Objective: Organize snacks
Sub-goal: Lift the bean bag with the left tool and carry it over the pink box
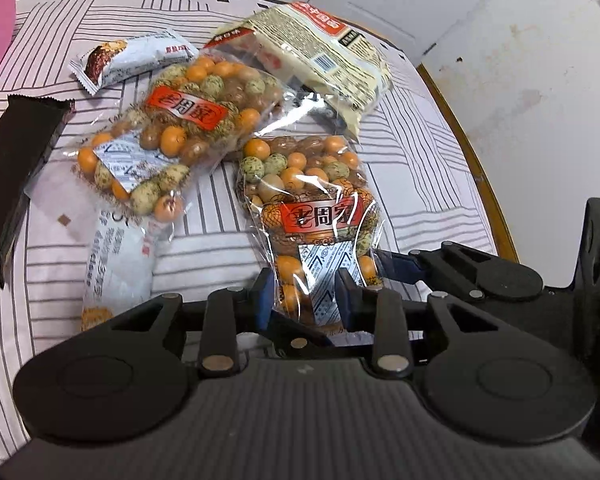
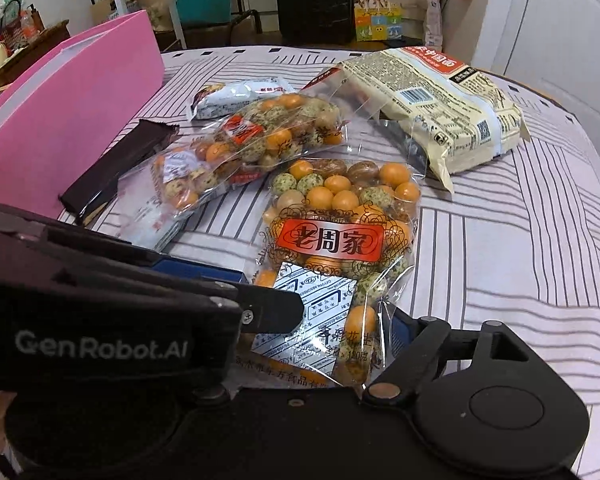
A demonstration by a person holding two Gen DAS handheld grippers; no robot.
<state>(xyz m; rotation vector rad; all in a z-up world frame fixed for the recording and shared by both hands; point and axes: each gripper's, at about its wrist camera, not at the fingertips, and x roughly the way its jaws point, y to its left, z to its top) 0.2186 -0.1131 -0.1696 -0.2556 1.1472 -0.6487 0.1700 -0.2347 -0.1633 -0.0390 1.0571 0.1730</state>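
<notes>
The left claw (image 1: 304, 292) pinches the near clear bag of orange and speckled coated peanuts (image 1: 312, 208); the right claw (image 2: 340, 320) stands released at its three o'clock. Lift it slowly, then steer toward the pink box (image 2: 72, 120) at ten o'clock.

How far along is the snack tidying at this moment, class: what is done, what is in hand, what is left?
Done: nothing looks sorted; no snack is visibly in the pink box. In hand: the left gripper is shut on the nearer clear nut bag; the right gripper is open beside it. Left: the second nut bag, cream packet, dark bar and white wrapped snack lie loose on the striped cloth.
</notes>
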